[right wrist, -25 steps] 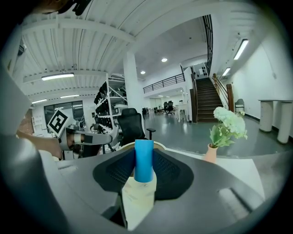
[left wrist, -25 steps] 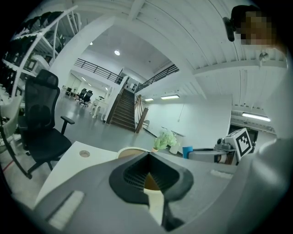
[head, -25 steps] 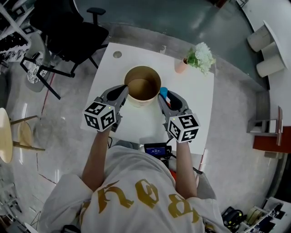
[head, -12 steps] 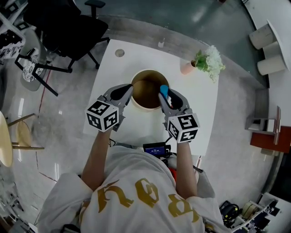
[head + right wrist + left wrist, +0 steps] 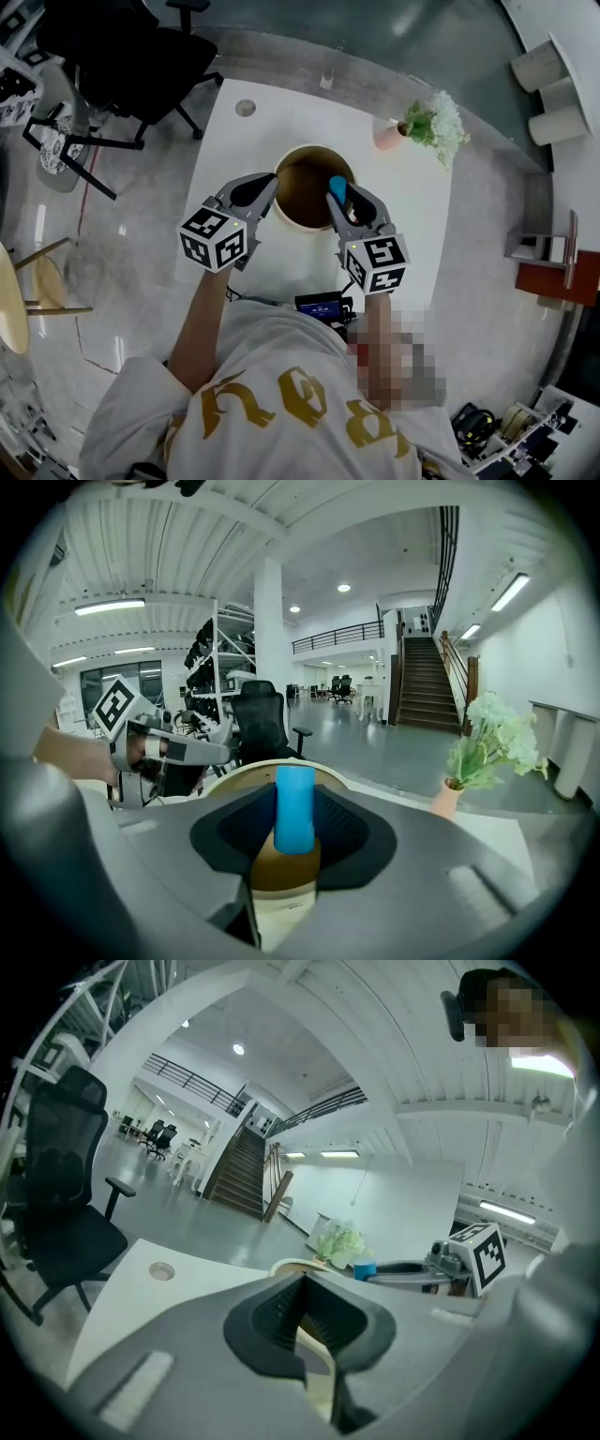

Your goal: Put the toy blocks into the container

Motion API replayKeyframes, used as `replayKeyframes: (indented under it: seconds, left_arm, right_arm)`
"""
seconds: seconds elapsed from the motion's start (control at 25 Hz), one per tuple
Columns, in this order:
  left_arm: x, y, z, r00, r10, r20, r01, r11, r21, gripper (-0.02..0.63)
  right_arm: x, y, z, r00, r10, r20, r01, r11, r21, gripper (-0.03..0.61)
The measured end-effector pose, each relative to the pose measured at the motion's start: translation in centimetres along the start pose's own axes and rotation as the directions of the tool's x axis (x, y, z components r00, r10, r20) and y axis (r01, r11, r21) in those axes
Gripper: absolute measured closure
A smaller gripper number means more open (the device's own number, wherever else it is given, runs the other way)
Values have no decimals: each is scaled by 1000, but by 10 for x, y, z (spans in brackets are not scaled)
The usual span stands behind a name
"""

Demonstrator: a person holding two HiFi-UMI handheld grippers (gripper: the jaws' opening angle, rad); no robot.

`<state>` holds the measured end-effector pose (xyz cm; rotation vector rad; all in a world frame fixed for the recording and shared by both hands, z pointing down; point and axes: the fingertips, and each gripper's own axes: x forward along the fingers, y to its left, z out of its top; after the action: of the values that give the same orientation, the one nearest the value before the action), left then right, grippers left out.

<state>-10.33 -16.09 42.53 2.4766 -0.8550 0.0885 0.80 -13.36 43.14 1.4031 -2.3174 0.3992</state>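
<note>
Right gripper [image 5: 341, 199] fingers pinch an upright blue toy block [image 5: 295, 808] over the rim of the round container [image 5: 289, 219] on the white worktop [image 5: 281, 112]. Left gripper [image 5: 266, 184] fingers, pressed together and empty, hover beside the container's opposite rim.

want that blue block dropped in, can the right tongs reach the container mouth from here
Probably yes: the right tongs hold the blue block just above the container's open mouth, and nothing blocks the drop.

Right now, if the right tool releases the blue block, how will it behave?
The blue block looks a smooth, rigid cylinder: probably light, apt to roll once down. It seems above the container mouth, so it likely stays inside.
</note>
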Motion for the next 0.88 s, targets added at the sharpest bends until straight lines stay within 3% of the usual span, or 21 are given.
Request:
replayKeyframes:
  seconds: [0.36,0.52,0.88]
  left_arm:
    - [0,-2,-5,999,-31,-14,31,1000,-4,614]
    - [0,1,-6,999,-37,-20,37,999,-3,614]
    - [-6,2,-10,999,-42,-19,41,999,-8,614]
  right_arm:
    - [2,6,-9,999,-33,-35,32,999,-32,423]
    - [1,5,-7,998,-52,-19,52,998,-17,385]
    - [-10,-1,-7,992,-126,17,126,992,17,481]
